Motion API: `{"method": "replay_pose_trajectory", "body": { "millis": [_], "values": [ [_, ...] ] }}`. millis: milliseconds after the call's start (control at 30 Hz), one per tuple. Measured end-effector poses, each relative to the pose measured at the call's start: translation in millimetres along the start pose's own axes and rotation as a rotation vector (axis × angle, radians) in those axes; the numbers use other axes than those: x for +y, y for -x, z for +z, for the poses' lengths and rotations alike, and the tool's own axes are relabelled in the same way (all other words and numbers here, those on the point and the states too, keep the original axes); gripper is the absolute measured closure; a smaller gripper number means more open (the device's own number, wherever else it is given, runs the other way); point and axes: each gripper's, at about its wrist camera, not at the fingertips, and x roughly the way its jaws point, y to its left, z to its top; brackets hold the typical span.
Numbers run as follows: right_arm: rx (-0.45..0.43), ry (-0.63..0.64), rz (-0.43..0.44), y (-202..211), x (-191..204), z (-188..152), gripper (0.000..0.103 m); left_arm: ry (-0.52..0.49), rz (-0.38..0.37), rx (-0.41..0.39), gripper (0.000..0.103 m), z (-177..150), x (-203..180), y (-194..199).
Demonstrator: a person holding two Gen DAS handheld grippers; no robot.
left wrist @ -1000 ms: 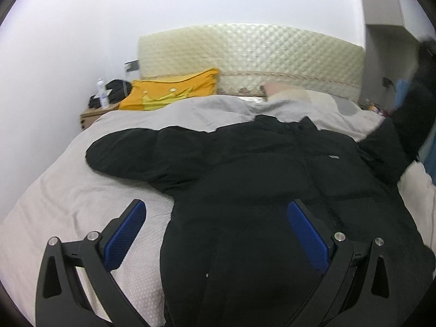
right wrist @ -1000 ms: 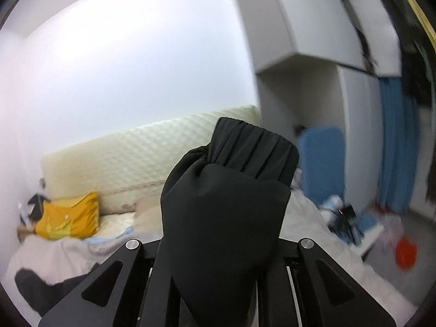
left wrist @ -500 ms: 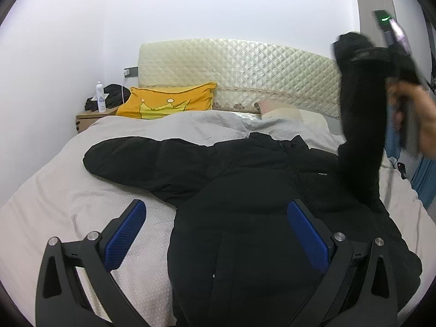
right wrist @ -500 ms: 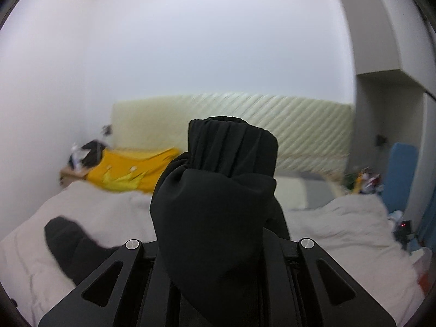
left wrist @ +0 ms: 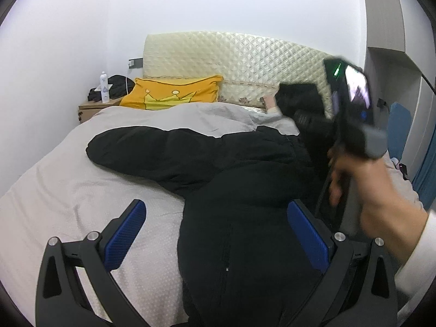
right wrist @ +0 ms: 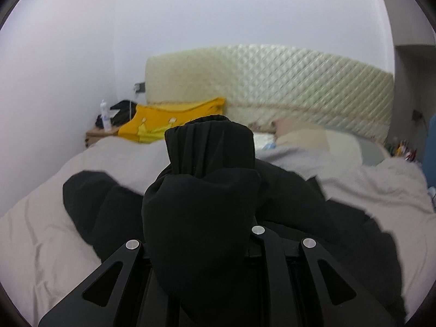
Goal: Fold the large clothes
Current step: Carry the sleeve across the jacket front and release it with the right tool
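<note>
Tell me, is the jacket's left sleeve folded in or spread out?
Spread out: the left sleeve lies extended across the bed, away from the jacket body.

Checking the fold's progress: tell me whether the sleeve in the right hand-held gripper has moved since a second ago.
Yes. The sleeve has swung left and down across the jacket: the headboard now fills the right wrist view, where the wardrobe did.

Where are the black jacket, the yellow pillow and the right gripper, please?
black jacket [left wrist: 245, 245]: left wrist view, on its body.
yellow pillow [left wrist: 174, 95]: left wrist view, on its front face.
right gripper [right wrist: 201, 218]: right wrist view, on the sleeve cuff it clamps.
</note>
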Motion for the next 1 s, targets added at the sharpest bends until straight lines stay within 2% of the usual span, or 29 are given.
{"method": "replay_pose_trajectory", "body": {
  "millis": [233,333,433,500,567,600,800,833,867,900,933,1000],
  "values": [
    [0.156,-0.023,0.053,-40,21,-54,0.091,-0.002,0.018,0.002,0.0,3,5,1],
    [0.194,-0.024,0.063,-46,21,-61,0.091,-0.001,0.029,-0.009,0.0,4,7,2],
    [0.236,-0.035,0.055,-50,21,-63,0.088,0.009,0.017,0.015,0.0,6,9,-3],
    [0.239,-0.016,0.059,-45,24,-62,0.081,0.02,-0.003,0.03,0.0,9,9,-6],
    [0.253,-0.001,0.083,-39,28,-60,0.064,0.012,0.009,0.03,0.0,12,6,-6],
    [0.257,-0.009,0.106,-35,29,-59,0.059,0.002,0.012,0.029,0.0,15,3,-5],
    [0.255,-0.048,0.163,-4,19,-47,0.054,-0.001,-0.003,0.031,0.0,20,-6,4],
    [0.243,-0.041,0.158,5,16,-44,0.048,0.004,-0.017,0.04,0.0,22,-8,6],
    [0.226,-0.037,0.155,14,13,-40,0.034,0.006,-0.025,0.046,0.0,23,-9,6],
    [0.207,-0.037,0.153,23,9,-36,0.028,0.008,-0.031,0.05,0.0,25,-11,7],
    [0.187,-0.04,0.154,34,4,-32,0.025,0.008,-0.031,0.046,0.0,27,-13,8],
    [0.164,-0.047,0.138,54,-7,-21,0.025,0.005,-0.028,0.044,0.0,30,-17,9]
  ]
}}
